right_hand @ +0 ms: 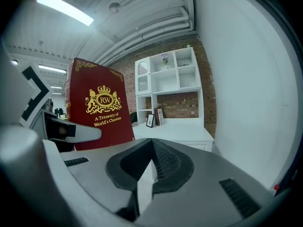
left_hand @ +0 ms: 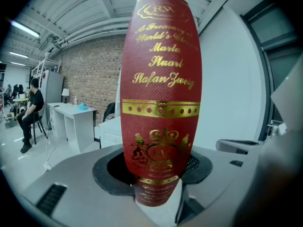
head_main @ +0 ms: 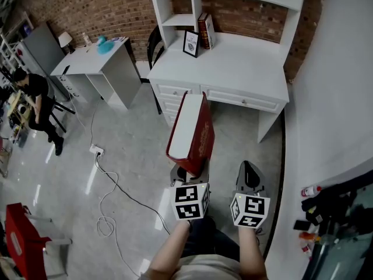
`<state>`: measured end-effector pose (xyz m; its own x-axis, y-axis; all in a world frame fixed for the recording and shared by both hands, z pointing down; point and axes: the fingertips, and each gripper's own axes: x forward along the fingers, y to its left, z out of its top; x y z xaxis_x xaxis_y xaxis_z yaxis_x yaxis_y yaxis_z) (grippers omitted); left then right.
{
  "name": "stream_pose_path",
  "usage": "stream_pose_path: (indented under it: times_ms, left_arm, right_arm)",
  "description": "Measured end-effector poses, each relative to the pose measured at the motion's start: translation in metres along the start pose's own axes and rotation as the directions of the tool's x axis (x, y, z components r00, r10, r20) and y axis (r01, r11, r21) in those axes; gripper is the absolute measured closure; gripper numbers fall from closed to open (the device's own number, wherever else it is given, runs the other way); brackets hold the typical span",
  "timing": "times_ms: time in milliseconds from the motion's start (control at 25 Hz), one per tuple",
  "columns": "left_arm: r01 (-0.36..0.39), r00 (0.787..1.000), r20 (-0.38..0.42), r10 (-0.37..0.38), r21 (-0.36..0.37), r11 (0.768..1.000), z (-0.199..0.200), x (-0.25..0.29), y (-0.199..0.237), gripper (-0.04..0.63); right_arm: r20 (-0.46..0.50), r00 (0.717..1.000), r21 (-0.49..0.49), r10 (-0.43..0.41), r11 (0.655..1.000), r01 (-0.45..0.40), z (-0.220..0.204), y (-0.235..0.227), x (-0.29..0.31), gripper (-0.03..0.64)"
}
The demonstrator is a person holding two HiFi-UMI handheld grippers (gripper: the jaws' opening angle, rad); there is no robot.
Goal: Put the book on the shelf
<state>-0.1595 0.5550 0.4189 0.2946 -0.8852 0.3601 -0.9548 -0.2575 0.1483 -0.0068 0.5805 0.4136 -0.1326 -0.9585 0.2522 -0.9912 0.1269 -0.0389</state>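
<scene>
A thick red book (head_main: 192, 136) with gold lettering stands upright in my left gripper (head_main: 189, 177), whose jaws are shut on its lower end. In the left gripper view the book's spine (left_hand: 161, 79) fills the middle, clamped between the pads of the left gripper (left_hand: 158, 171). My right gripper (head_main: 249, 177) hangs beside it to the right, shut and holding nothing; in its own view the right gripper (right_hand: 152, 143) has the book's front cover (right_hand: 97, 108) to its left. The white shelf unit (head_main: 227, 69) stands ahead across the floor, seen also as the shelf unit (right_hand: 165, 79).
On the shelf unit's desktop stand two books (head_main: 205, 31) and a framed picture (head_main: 190, 43). A black chair (head_main: 154, 45) and a white desk (head_main: 96, 60) stand to the left, with a seated person (head_main: 35, 98) beyond. A cable (head_main: 108, 197) trails over the floor. A white wall (head_main: 332, 98) closes the right.
</scene>
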Motion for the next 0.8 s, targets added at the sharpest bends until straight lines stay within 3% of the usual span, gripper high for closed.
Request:
stream_pose_path:
  times_ms: [320,800]
  left_arm:
    - [0.015,1.0,-0.025,-0.015,-0.014,1.0,0.001,0.027,0.005,0.353]
    - [0.054,0.998,-0.018,-0.055,-0.003,0.999,0.038,0.104,0.018,0.353]
  right_arm:
    - [-0.012,1.0,0.008,-0.022,1.0,0.022,0.0,-0.01,0.021,0.601]
    - [-0.008,0.999,-0.002,-0.051,0.999,0.051,0.023,-0.023,0.099,0.601]
